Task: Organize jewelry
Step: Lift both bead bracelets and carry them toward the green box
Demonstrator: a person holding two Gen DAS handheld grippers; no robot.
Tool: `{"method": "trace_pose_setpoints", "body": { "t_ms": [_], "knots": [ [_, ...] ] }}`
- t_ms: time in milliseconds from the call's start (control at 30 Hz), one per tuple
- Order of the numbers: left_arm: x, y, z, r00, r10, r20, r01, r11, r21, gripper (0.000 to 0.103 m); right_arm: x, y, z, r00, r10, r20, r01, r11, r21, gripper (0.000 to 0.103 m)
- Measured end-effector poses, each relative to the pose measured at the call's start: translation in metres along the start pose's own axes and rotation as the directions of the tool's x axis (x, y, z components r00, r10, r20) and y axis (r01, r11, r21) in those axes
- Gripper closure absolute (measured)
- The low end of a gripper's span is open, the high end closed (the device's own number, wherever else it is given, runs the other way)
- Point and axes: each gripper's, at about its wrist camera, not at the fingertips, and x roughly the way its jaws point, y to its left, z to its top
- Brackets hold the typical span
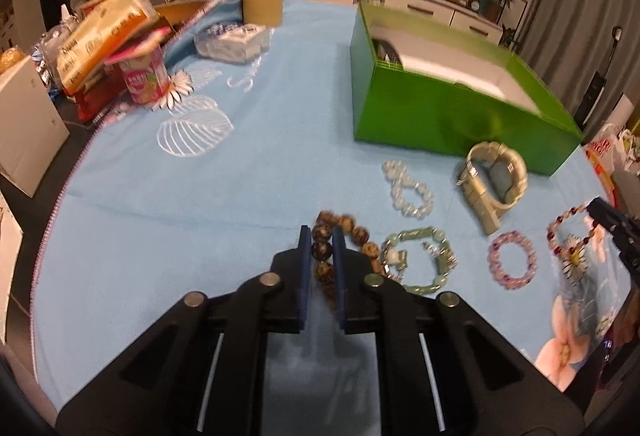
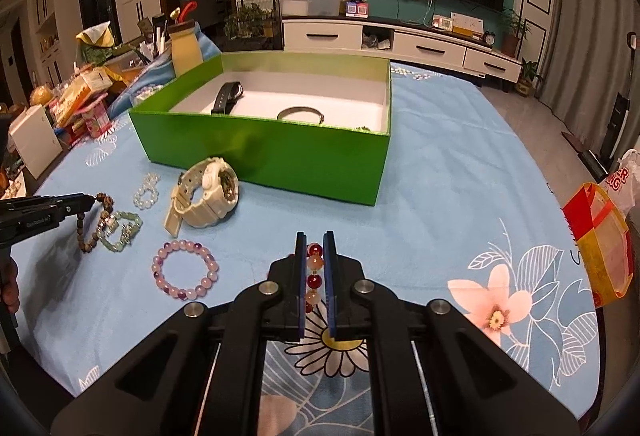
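Beads of the brown bracelet (image 1: pixel 322 250) are pinched between the left gripper (image 1: pixel 322 234) fingers, the rest of the strand lying on the blue surface (image 1: pixel 240 176) left of the green bracelet (image 1: pixel 418 262). Further right, the red bracelet (image 2: pixel 314 276) is clamped in the right gripper (image 2: pixel 315 236). Both strands should be lifted straight up, kept clear of the white watch (image 2: pixel 208 192), and carried over the box (image 2: pixel 280 152) wall before release.

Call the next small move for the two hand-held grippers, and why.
Probably lift both and carry toward the green box: the left hand-held gripper is shut on the brown bracelet, the right one on the red-and-pink bracelet, and the box already holds jewelry.
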Motion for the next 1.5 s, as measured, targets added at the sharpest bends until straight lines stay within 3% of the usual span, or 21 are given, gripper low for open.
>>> {"method": "trace_pose_setpoints", "body": {
  "t_ms": [300, 533, 1200, 1500],
  "knots": [
    [-0.043, -0.004, 0.020, 0.995, -0.043, 0.091, 0.044, 0.999, -0.009, 0.093, -0.018, -0.001, 0.009, 0.998, 0.016, 0.055, -0.016, 1.000, 0.007, 0.095],
    [-0.058, -0.012, 0.032, 0.991, -0.080, 0.111, 0.080, 0.997, -0.001, 0.093, -0.030, -0.003, 0.017, 0.996, 0.013, 0.094, -0.013, 1.000, 0.005, 0.095],
    [-0.065, -0.055, 0.099, 0.971, -0.178, 0.158, 0.165, 0.982, 0.091, 0.093, -0.042, -0.022, 0.064, 0.979, 0.007, 0.201, -0.012, 1.000, 0.023, 0.095],
    [-0.047, -0.076, 0.134, 0.968, -0.198, 0.152, 0.183, 0.977, 0.109, 0.093, -0.034, -0.030, 0.086, 0.976, 0.052, 0.213, -0.063, 0.997, 0.041, 0.095]
  ]
}}
